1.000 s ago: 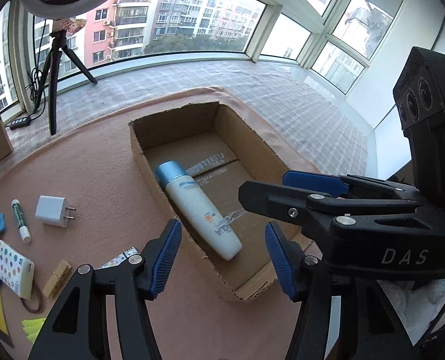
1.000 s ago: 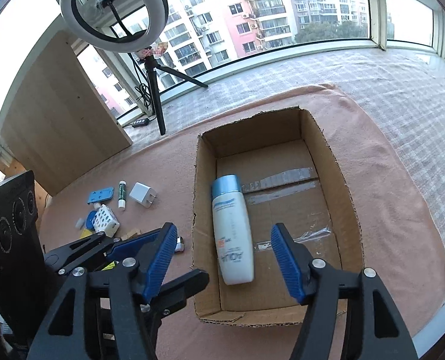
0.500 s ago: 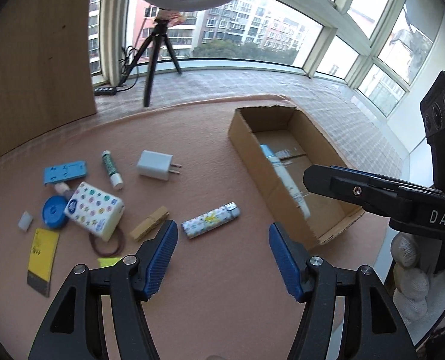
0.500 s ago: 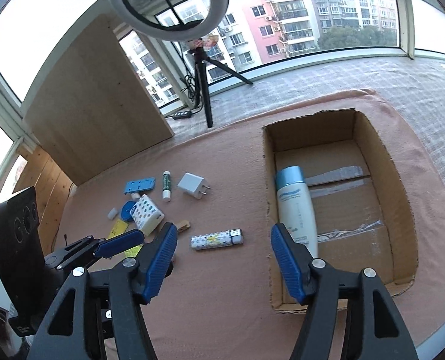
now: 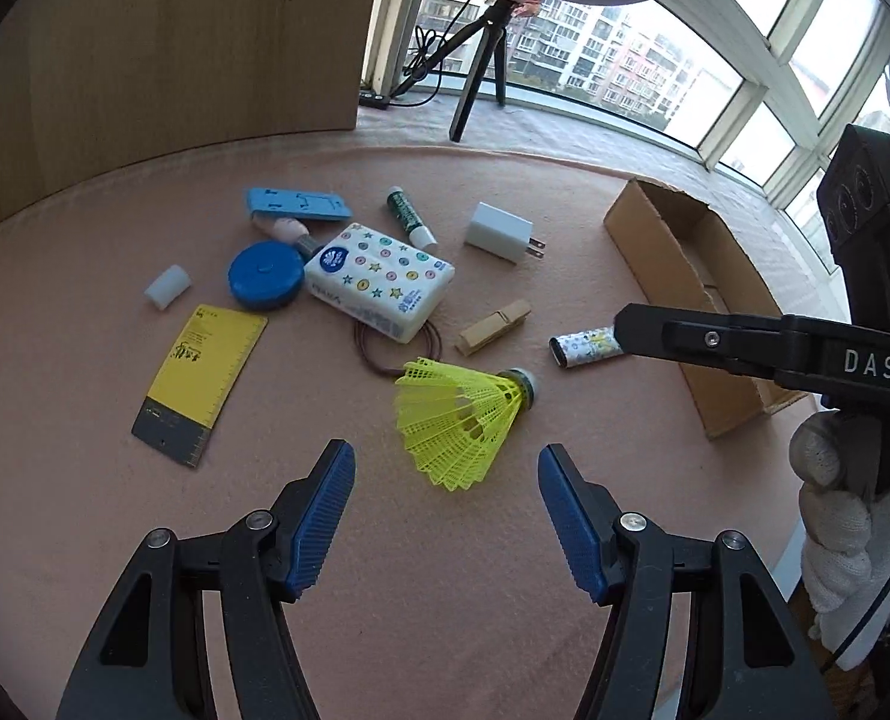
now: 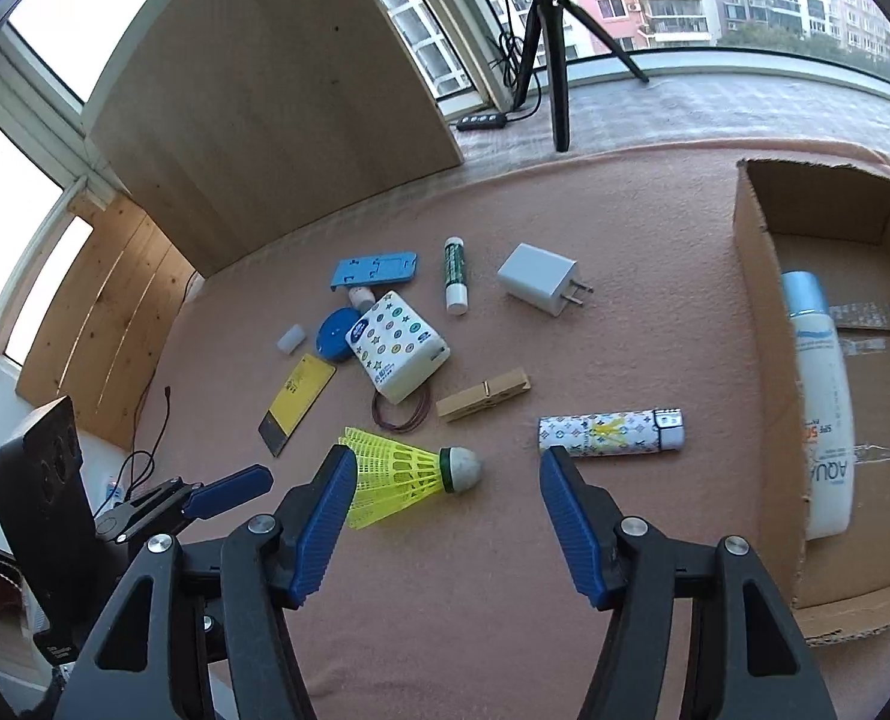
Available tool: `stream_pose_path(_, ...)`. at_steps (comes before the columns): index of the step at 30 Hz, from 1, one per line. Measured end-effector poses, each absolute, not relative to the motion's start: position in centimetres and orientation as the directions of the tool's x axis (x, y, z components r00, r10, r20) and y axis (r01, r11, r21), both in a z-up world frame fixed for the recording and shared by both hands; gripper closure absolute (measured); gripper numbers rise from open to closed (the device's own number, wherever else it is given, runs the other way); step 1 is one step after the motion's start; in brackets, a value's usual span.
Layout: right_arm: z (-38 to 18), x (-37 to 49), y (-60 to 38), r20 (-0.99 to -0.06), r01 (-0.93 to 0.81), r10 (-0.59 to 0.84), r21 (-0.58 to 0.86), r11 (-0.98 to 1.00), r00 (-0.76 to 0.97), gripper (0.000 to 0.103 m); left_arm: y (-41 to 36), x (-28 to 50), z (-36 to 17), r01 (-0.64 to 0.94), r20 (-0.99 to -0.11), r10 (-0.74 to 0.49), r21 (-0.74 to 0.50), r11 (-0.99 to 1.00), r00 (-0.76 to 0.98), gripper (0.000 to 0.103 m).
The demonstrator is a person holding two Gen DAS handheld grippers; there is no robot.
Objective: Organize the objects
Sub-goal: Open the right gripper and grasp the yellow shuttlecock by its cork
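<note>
Two grippers hover over the pink-covered bench (image 5: pixel 84 480), and both hold nothing: the left gripper (image 5: pixel 446 519) has its blue fingers (image 5: pixel 321 516) spread wide apart just short of the skirt of one yellow shuttlecock (image 5: pixel 463 414), and the right gripper (image 6: pixel 448 525) also has its fingers well apart above the bench near the shuttlecock's cork end. Loose on the bench lie twelve things, one of each: the shuttlecock, a patterned lighter (image 6: pixel 613 433), a wooden clothespin (image 6: pixel 484 401), a white charger plug (image 6: pixel 541 287), a green-and-white tube (image 6: pixel 455 277), a star-printed tissue pack (image 6: pixel 398 353), a brown hair tie (image 6: pixel 399 415) partly under that pack, a blue round tape measure (image 5: pixel 264 274), a blue flat holder (image 5: pixel 297 204), a small pink bottle (image 5: pixel 282 231) between those two, a white cap (image 5: pixel 167 287) and a yellow card (image 5: pixel 201 381). One open cardboard box (image 6: pixel 751 312) stands at the right side of the bench, well apart from the cluster, and in it lies a single white lotion bottle (image 6: pixel 823 414) with a pale blue cap, flat along the left wall. Beyond the bench stand one tripod (image 6: pixel 544 42) and one wooden panel (image 6: pixel 276 96).
</note>
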State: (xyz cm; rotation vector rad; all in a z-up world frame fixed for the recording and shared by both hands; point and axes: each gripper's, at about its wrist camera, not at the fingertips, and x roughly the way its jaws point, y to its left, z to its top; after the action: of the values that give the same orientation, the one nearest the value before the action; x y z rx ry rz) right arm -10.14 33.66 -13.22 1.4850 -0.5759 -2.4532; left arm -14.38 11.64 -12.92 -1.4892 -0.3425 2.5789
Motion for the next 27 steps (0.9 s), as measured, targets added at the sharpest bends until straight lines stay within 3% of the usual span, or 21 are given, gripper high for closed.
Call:
stream_pose_path(10, -18.5, -12.5, 32.3, -0.821, -0.09, -0.446, 0.505, -0.858, -0.357, 0.067, 12.8, -15.6, -14.5, -0.022, -0.835, 0.284, -0.311, -0.95, -0.471, 0.04)
stream_pose_path(12, -19.3, -12.7, 32.2, -0.817, -0.101, -0.466, 0.524, -0.846, -0.34, 0.07, 13.2, -16.0, -14.8, -0.033, -0.836, 0.297, -0.318, -0.947, -0.462, 0.051)
stream_pose_path(15, -19.7, -12.9, 32.2, -0.817, -0.109, -0.472, 0.53, -0.841, -0.333, 0.071, 13.7, -16.4, -15.4, -0.047, -0.84, 0.309, -0.323, -0.945, -0.446, 0.059)
stream_pose_path(22, -20.2, -13.0, 32.5, -0.815, -0.123, -0.479, 0.539, -0.833, -0.327, 0.072, 14.3, -17.4, -16.2, -0.054, -0.841, 0.327, -0.338, -0.94, -0.432, 0.062)
stream_pose_path(27, -20.6, -13.3, 32.6, -0.806, -0.147, -0.485, 0.554, -0.819, -0.339, 0.075, 14.4, -18.5, -16.9, -0.065, -0.838, 0.353, -0.36, -0.931, -0.415, 0.082)
